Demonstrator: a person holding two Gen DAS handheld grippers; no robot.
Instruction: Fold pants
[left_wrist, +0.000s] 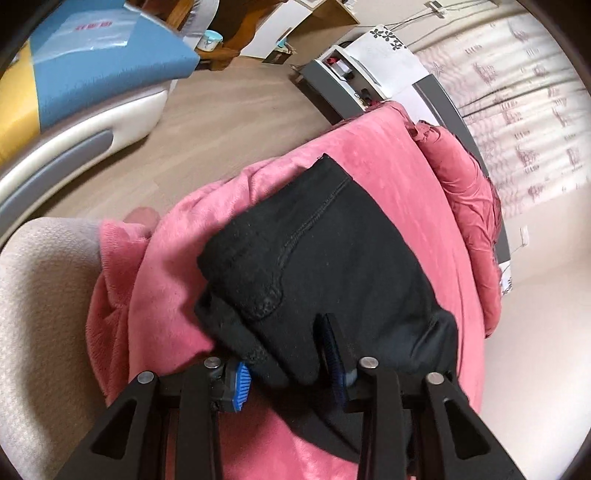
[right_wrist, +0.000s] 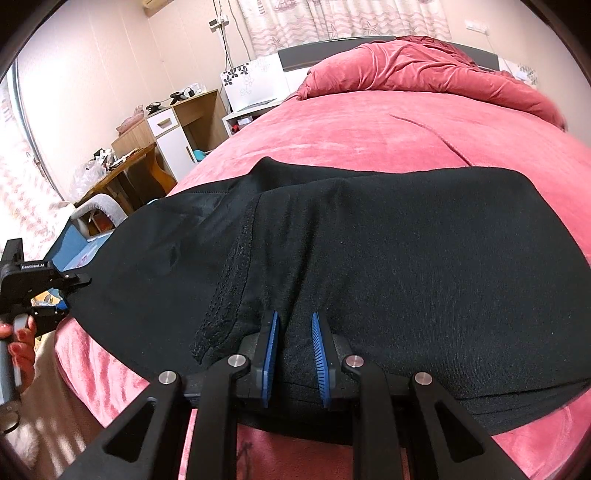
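Black pants (right_wrist: 369, 251) lie spread across a pink bed cover (right_wrist: 369, 125), folded over on themselves. My right gripper (right_wrist: 293, 328) has its blue pads around a fold of the near edge of the pants and is shut on it. My left gripper (left_wrist: 288, 365) is shut on a bunched edge of the pants (left_wrist: 325, 251) at their left end. It also shows in the right wrist view (right_wrist: 70, 284), at the far left edge of the pants, held by a hand.
A crumpled pink duvet (right_wrist: 424, 70) lies at the head of the bed. A wooden desk (right_wrist: 129, 162) and a white-and-wood cabinet (right_wrist: 181, 125) stand left of the bed. A blue and white seat (left_wrist: 92, 74) stands on the wood floor.
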